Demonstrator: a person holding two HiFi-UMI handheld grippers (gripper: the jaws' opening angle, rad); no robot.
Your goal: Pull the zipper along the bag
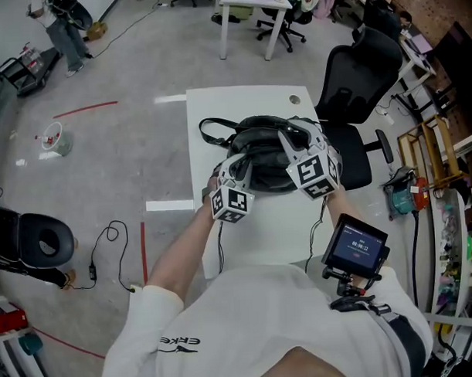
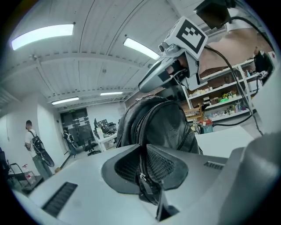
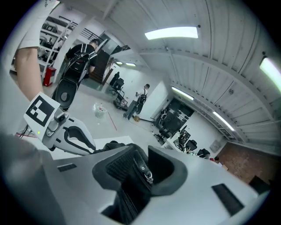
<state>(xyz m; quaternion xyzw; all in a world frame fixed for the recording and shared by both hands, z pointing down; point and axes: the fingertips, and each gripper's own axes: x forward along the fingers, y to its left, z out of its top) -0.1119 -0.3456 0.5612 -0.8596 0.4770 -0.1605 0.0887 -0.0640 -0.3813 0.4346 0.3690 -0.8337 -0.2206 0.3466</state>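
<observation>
On the grey floor at the far left sits a small white bucket [image 1: 55,141], and nearer the person a black round stool seat [image 1: 40,242]; the white rectangular tabletop [image 1: 241,102] stands in the middle, and the black soft-sided backpack [image 1: 259,137] lies on it, just in front of the person, its carry strap looping out toward the left edge; the left claw [image 2: 147,170] comes at the near left side of the bag and is clenched on it; in the left gripper view its two dark pads pinch a fold of the black fabric, with the bag's zipper track [image 2: 147,125] running down from the top of the bag into the pinch; the rest of the bag rises behind the pads; the right claw [image 3: 142,169] meets the bag on its right side, close to the left one, with its marker cube tilted toward the person; in the right gripper view its pads stand apart, released, with the small silver zipper pull [image 3: 148,176] and a strip of black fabric between them, the pull lying against the fabric and not squeezed; to the right of the tabletop stands a black office chair [image 1: 357,79], and a small dark screen [image 1: 355,246] sits by the person's right side.
</observation>
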